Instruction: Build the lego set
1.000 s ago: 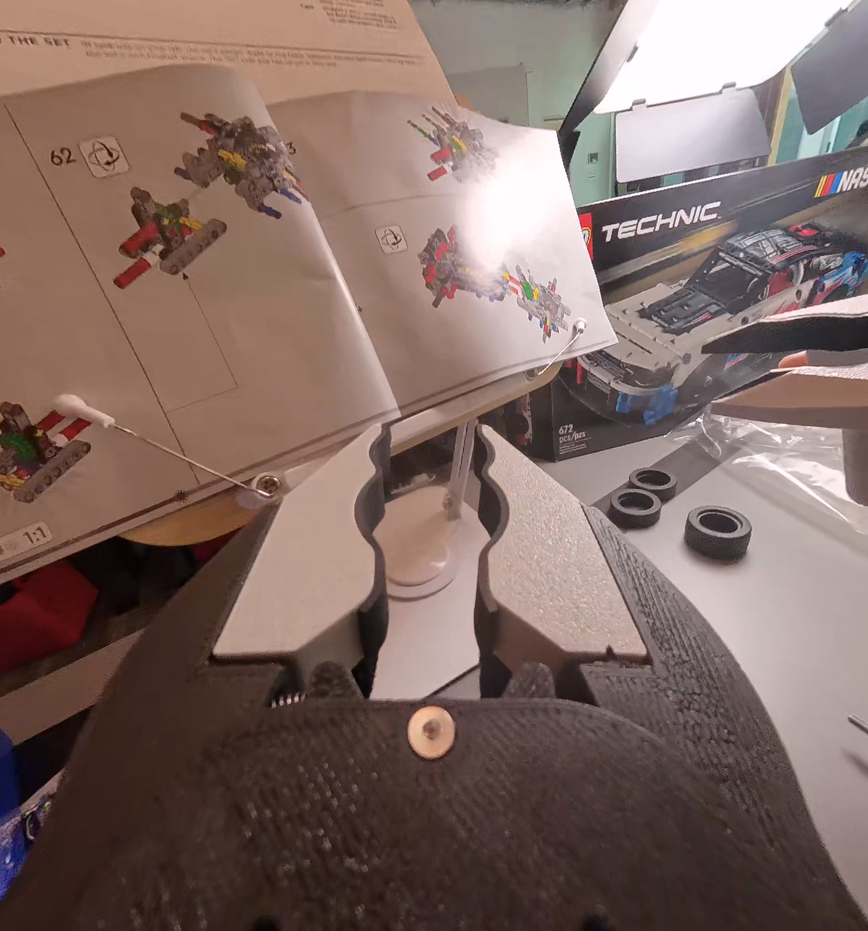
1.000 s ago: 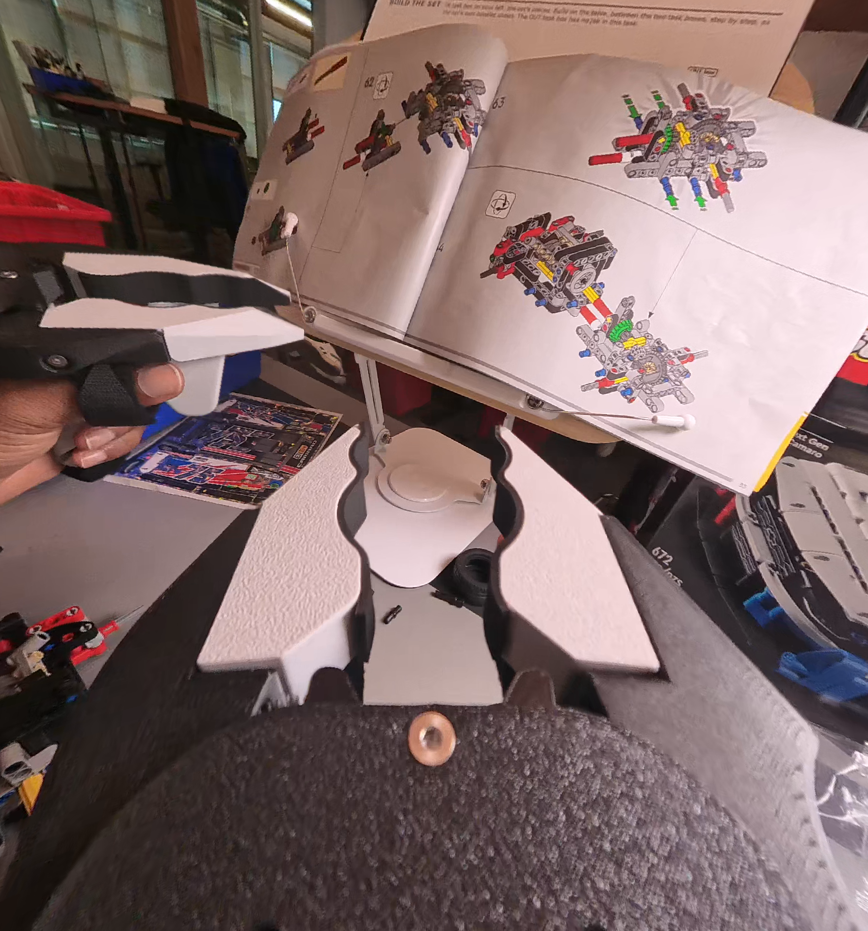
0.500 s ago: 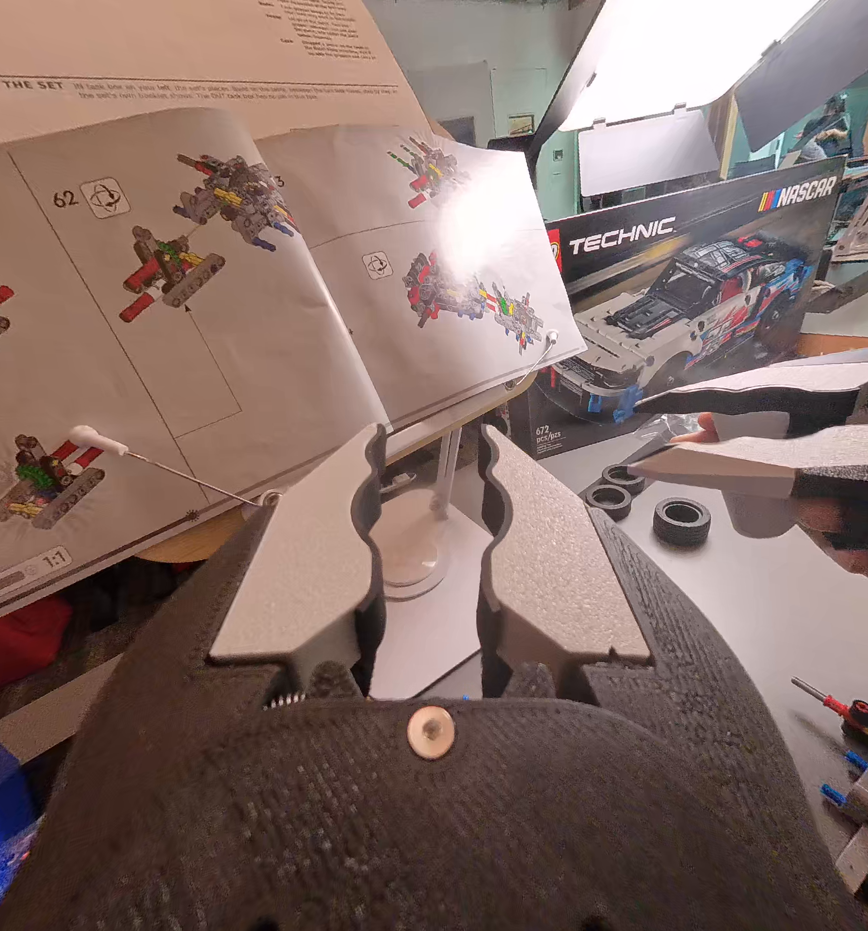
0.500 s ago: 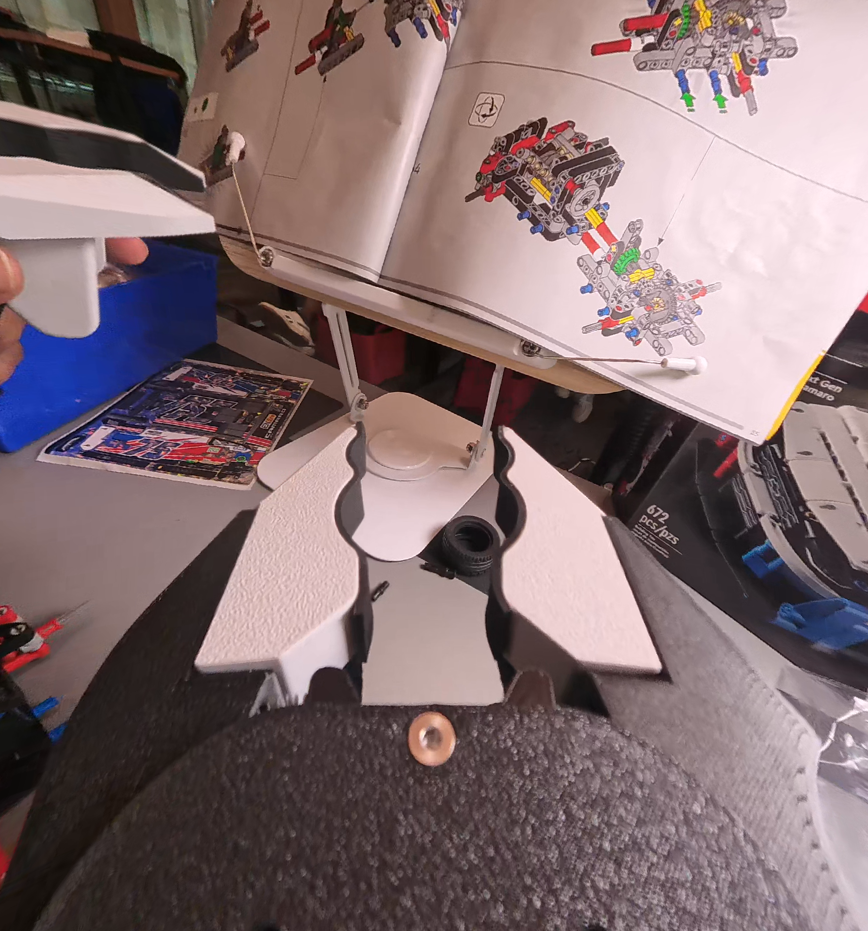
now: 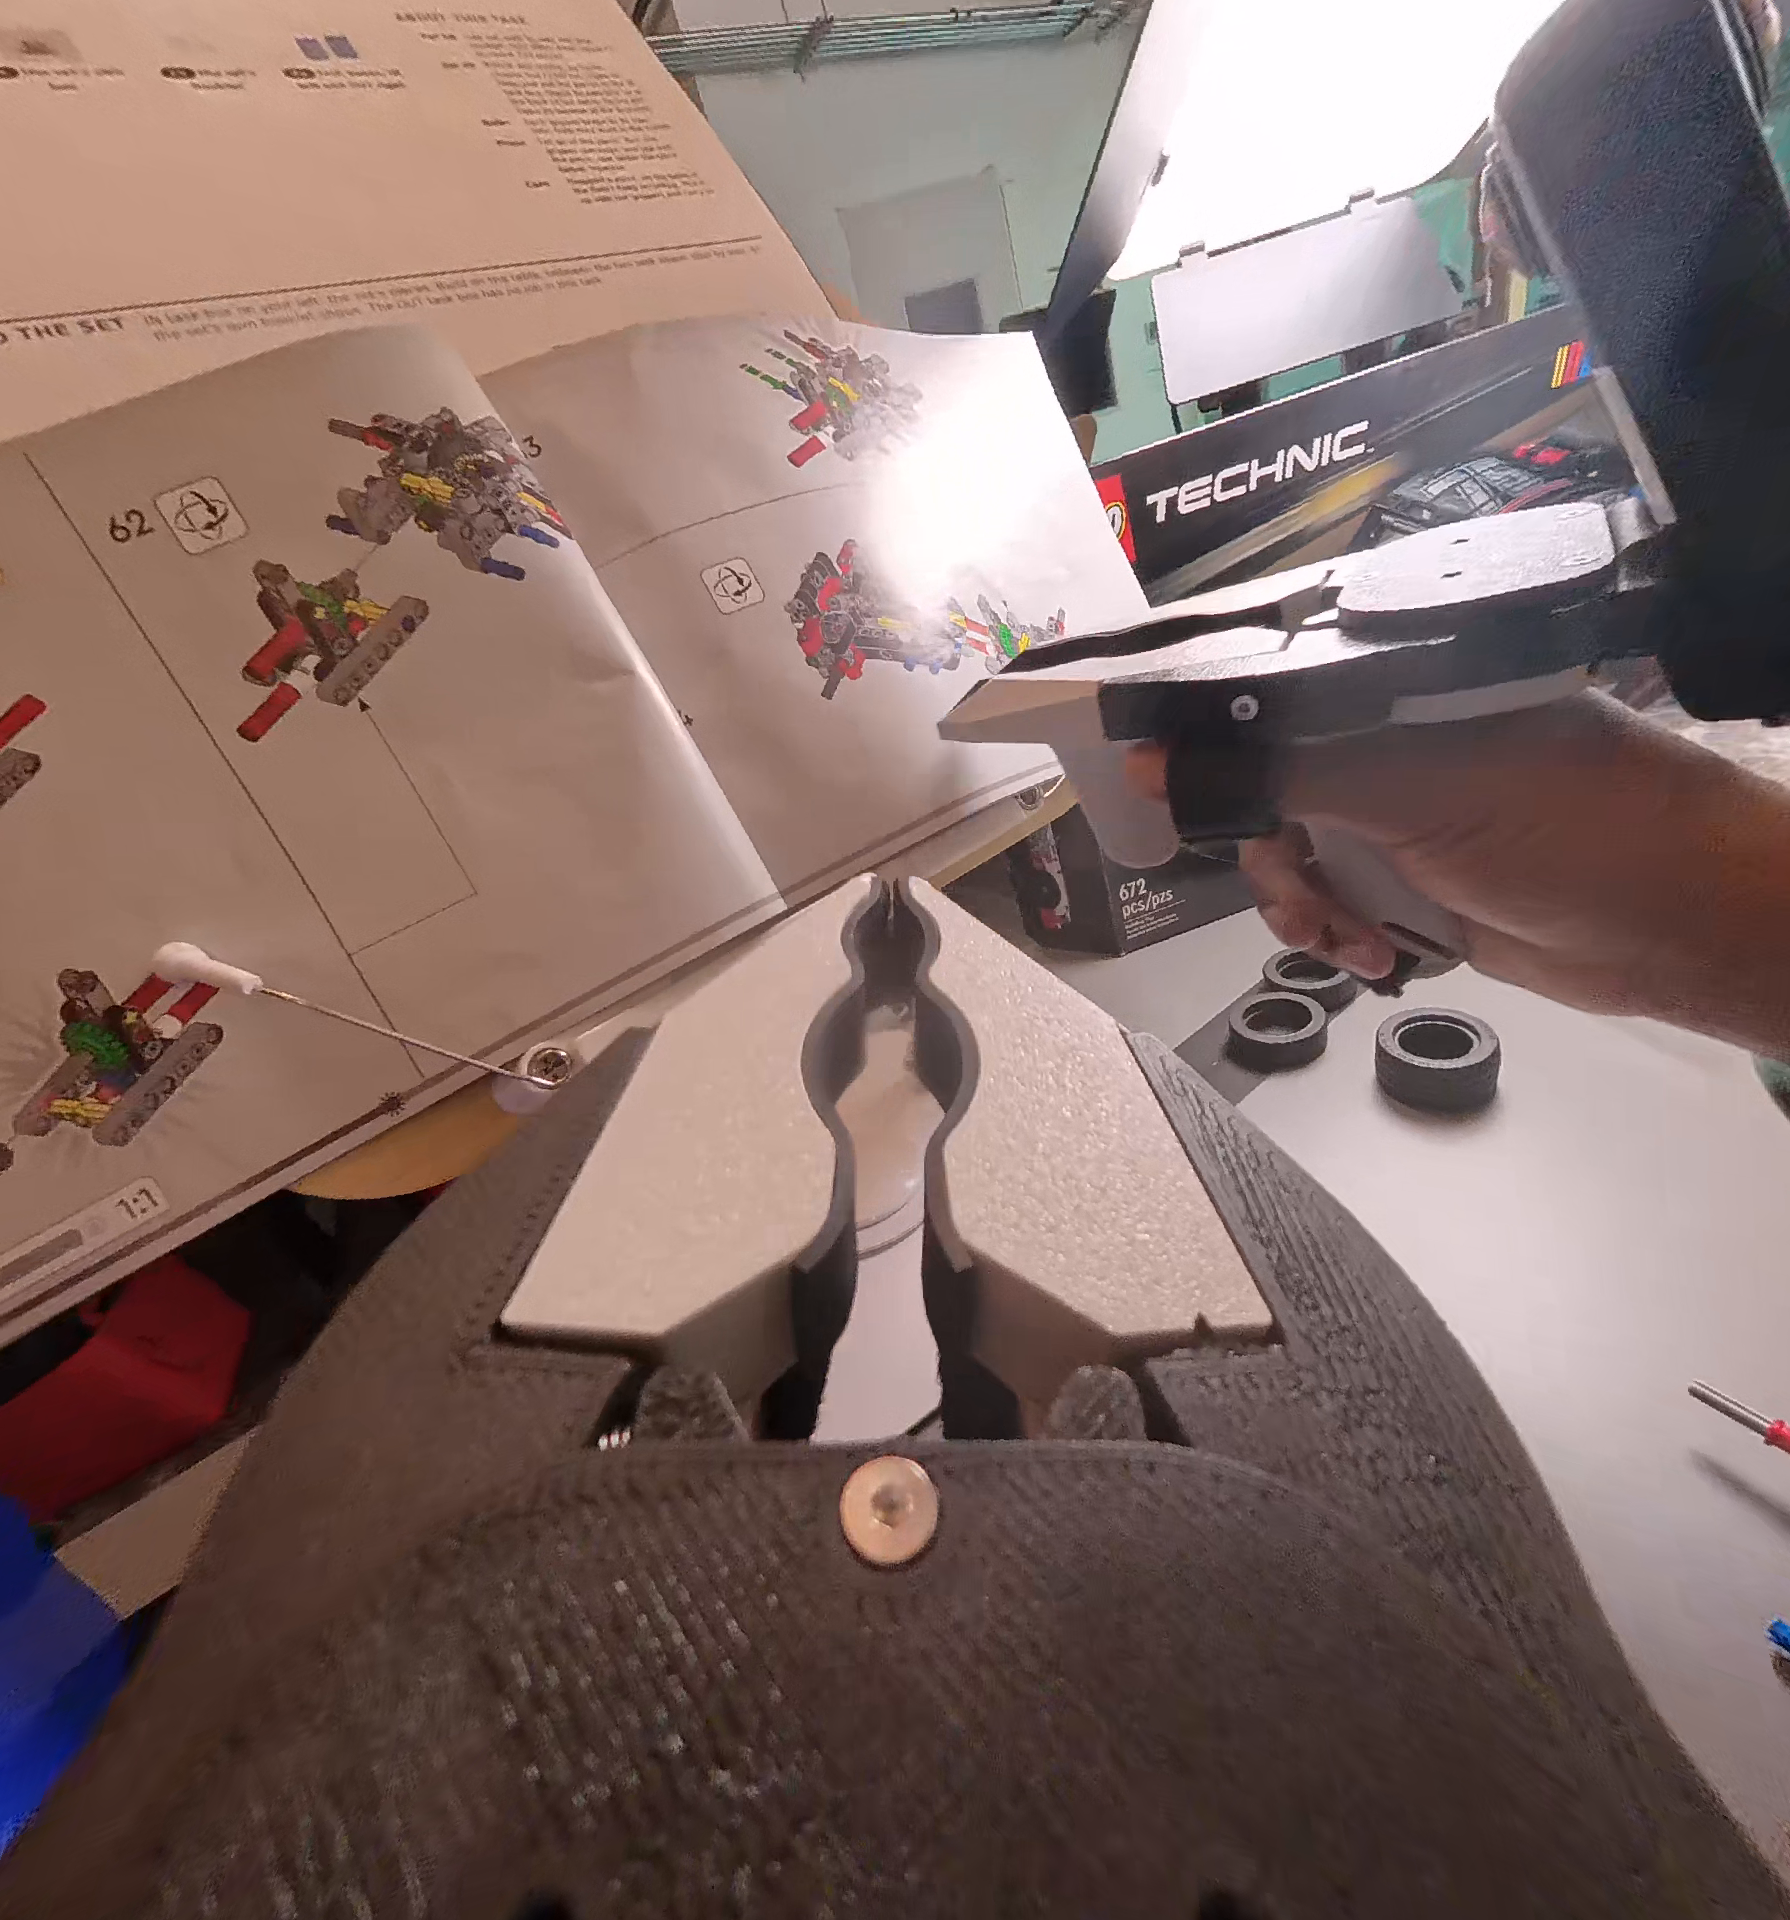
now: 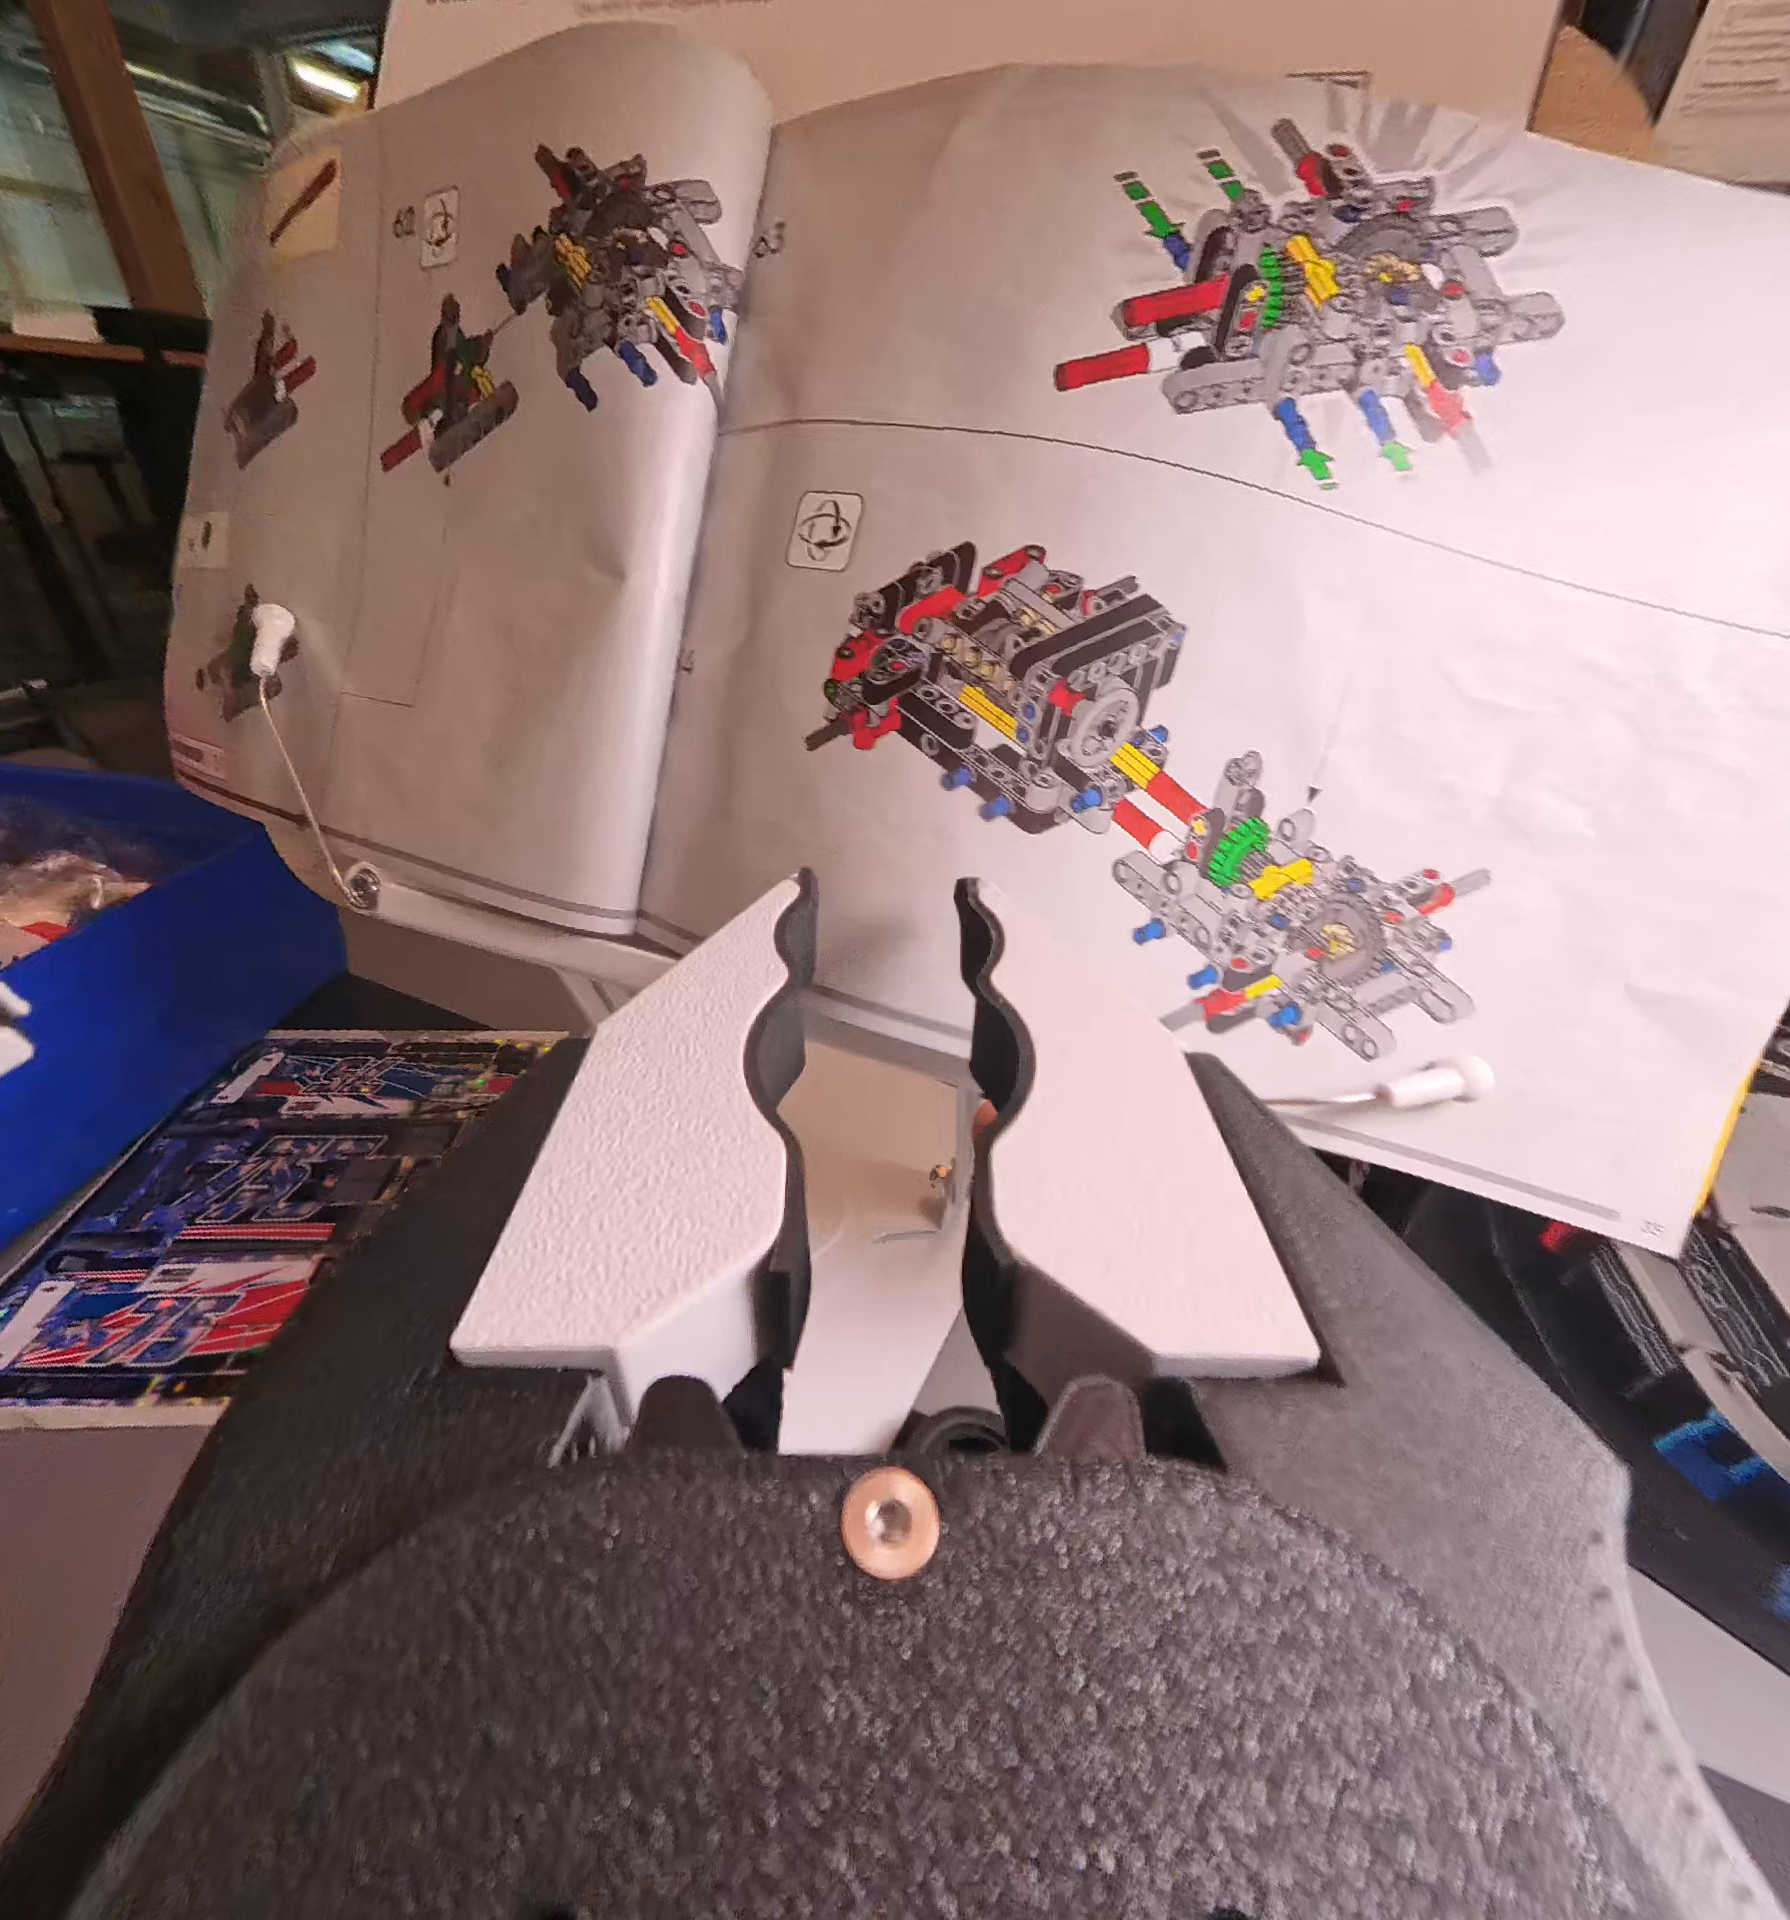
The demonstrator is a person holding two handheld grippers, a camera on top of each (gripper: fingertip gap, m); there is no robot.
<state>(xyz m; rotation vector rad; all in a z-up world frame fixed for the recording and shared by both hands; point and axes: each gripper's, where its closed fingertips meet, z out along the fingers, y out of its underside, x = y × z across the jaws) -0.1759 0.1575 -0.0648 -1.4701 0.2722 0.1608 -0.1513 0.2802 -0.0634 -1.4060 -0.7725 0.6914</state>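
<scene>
We've got the instruction booklet [image 6: 1130, 644] propped open on its stand, so we'll use that as the landmark. Our left gripper [image 5: 893, 894] sits right under the booklet's lower edge with its jaws pretty much together at the tips, nothing between them. Our right gripper [image 6: 886, 894] is pointed at the bottom edge of the booklet near the spine, jaws apart and empty. In the left wrist view we can see the right one in a hand [image 5: 1556, 842], just right of the booklet's right page. Behind that page stands the lego set box [image 5: 1317, 488], and three black tires [image 5: 1436, 1060] lie on the grey table [image 5: 1556, 1247] below and right of the booklet. Left of the booklet there's a blue bin [image 6: 112, 987], with a sticker sheet [image 6: 205, 1216] flat in front of it.
</scene>
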